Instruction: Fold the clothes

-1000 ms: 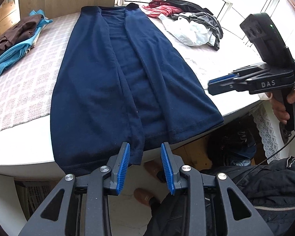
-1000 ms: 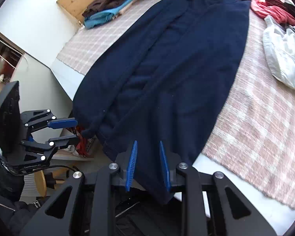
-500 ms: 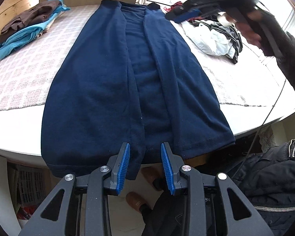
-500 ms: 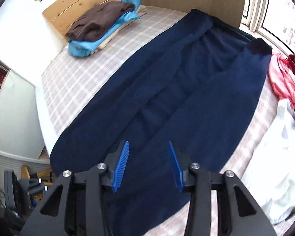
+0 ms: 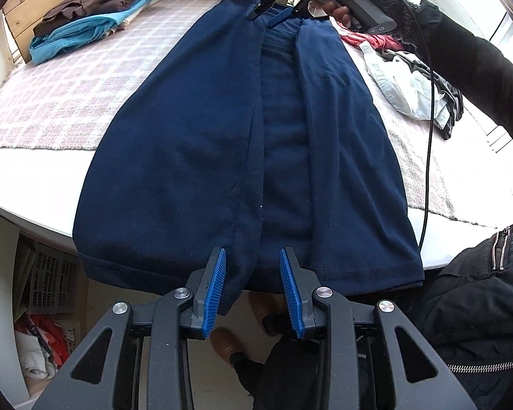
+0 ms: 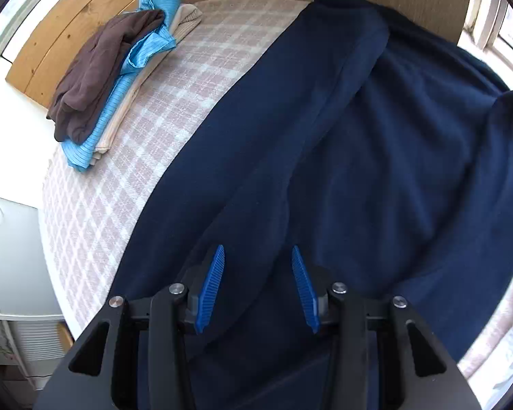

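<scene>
A long navy garment (image 5: 222, 143) lies flat along the table with both sides folded toward its middle; its hem hangs over the near edge. My left gripper (image 5: 253, 256) is open just in front of the hem, its blue pads either side of the centre fold, gripping nothing. My right gripper (image 5: 268, 17), held in a gloved hand, hovers open over the garment's far end. In the right wrist view the right gripper (image 6: 256, 251) is open above the navy garment (image 6: 376, 171), with no cloth between its fingers.
A folded stack of brown, light blue and beige clothes (image 5: 95, 20) sits at the far left on the checked cloth (image 5: 68, 95). A loose pile of unfolded clothes (image 5: 410, 78) lies at the right. A person's dark jacket (image 5: 478, 307) and feet are below the table edge.
My right gripper has travelled from the near right edge of the table up to the garment's far end and opened wider. My left gripper has moved closer to the hem.
</scene>
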A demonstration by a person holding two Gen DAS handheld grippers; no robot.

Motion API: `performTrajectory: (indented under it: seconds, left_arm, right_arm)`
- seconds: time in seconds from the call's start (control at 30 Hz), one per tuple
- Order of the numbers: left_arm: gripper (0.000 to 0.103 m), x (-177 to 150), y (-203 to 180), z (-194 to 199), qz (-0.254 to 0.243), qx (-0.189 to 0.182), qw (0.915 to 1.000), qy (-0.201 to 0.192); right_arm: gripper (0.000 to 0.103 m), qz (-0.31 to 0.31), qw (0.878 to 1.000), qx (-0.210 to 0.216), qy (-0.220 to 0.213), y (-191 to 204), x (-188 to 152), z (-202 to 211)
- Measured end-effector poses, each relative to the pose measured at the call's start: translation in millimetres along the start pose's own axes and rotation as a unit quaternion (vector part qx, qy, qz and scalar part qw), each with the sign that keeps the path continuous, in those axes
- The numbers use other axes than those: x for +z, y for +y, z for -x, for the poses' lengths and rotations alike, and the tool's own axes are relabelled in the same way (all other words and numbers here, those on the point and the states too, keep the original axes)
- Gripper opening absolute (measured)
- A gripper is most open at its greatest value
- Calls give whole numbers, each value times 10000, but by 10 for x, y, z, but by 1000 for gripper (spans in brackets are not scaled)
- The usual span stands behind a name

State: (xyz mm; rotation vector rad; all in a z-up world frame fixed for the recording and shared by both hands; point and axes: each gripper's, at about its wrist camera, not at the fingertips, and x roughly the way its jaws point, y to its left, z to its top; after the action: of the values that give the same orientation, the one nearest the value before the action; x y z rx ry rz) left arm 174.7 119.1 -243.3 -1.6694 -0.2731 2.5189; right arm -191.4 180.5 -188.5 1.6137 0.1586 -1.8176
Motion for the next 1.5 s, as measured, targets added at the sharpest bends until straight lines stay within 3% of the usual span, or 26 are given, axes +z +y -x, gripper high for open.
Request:
performTrajectory:
  seconds: [0.17, 0.4, 0.63, 0.67, 0.7, 0.77, 0.87, 1.2, 1.3, 1.33, 1.4, 1.5]
  left_arm:
    - [27, 37, 12, -14, -26, 48, 9999, 118]
    - [3, 62, 138, 6, 32, 107, 9996, 275]
    - [2, 90, 230, 119, 76, 24, 9997, 212]
    - [2, 98, 243, 152, 91, 31, 9998, 159]
    - [2, 103, 256, 178, 112, -4, 9999, 130]
    - [2, 113, 281, 206, 165, -98, 9998, 73]
    - [2, 103, 315, 242, 223, -237, 9995, 3]
    - [2, 70, 199, 470, 63, -708, 9972, -219]
    - [2, 46, 172, 381, 3, -568, 9984, -54]
    - [2, 37, 165, 344, -16, -509, 9987, 13]
    - [2, -5, 179, 301, -19, -487, 9988, 93]
    - [2, -26, 200, 298, -7, -517, 9986, 84]
  right_arm:
    - [41, -74, 9998, 181, -2, -27, 74, -35]
    - [41, -247, 9986, 467, 69, -37, 173, -48]
    - [41, -37, 9997, 228, -22, 52, 249, -112]
    - [37, -3, 9998, 186, -50, 65, 257, -115]
    - [25, 28, 9999, 144, -69, 75, 265, -116]
    - [10, 81, 9999, 130, -77, 89, 287, -115]
    - [8, 142, 9998, 109, -86, 107, 330, -86]
    - [7, -103, 9997, 137, -173, -12, 352, 175]
    - [8, -153, 9993, 333, -85, -80, 363, 145]
    - [11, -227, 9991, 355, 6, -176, 349, 113]
    - [29, -344, 9989, 329, 36, -226, 318, 100]
    - [31, -318, 9990, 319, 36, -225, 255, 74]
